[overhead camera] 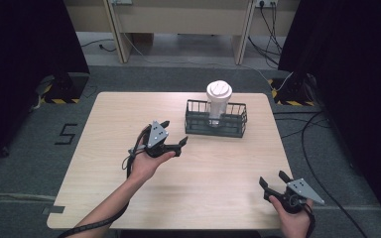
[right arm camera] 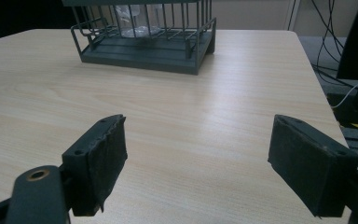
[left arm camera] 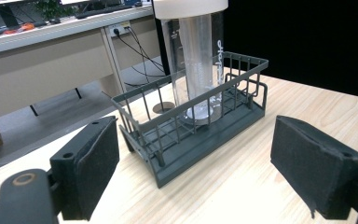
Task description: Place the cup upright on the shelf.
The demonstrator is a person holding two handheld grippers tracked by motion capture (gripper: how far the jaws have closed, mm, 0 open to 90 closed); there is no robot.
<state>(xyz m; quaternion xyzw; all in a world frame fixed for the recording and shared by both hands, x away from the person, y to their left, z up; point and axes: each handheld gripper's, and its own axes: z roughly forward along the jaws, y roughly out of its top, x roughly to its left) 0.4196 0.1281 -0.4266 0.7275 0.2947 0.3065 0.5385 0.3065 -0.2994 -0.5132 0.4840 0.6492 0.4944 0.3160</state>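
Seen from the high view, a wooden table point(overhead camera: 178, 198) fills the middle of the picture, with a dark wire basket point(overhead camera: 216, 126) toward its far edge, at about twelve o'clock from centre. A clear cup point(overhead camera: 218, 103) with a white lid point(overhead camera: 219, 90) stands upright inside the basket, rising well above the rim. The left gripper point(overhead camera: 174, 132) is held near the table's centre, at about eight o'clock from the basket, jaws spread wide and aimed toward it, which suggests a reach for the cup or basket. The right gripper point(overhead camera: 274, 179) sits at the near right corner, at five o'clock, well apart from the basket, jaws also spread and holding nothing; it looks parked out of the way.

From the left gripper view, the two black pads point(left arm camera: 95, 163) stand far apart at the bottom corners with bare table between them. Ahead, at twelve o'clock, the basket point(left arm camera: 200, 135) lies at an angle, near but not touched. The cup point(left arm camera: 196, 70) stands toward the basket's far end, its wire walls keeping it upright, and its lid point(left arm camera: 190, 6) runs out of the top of the frame.

From the right gripper view, the pads point(right arm camera: 103, 161) are likewise wide apart over bare wood. The basket point(right arm camera: 149, 46) sits far off at eleven o'clock, with the cup's clear base point(right arm camera: 137, 28) visible through the wires.
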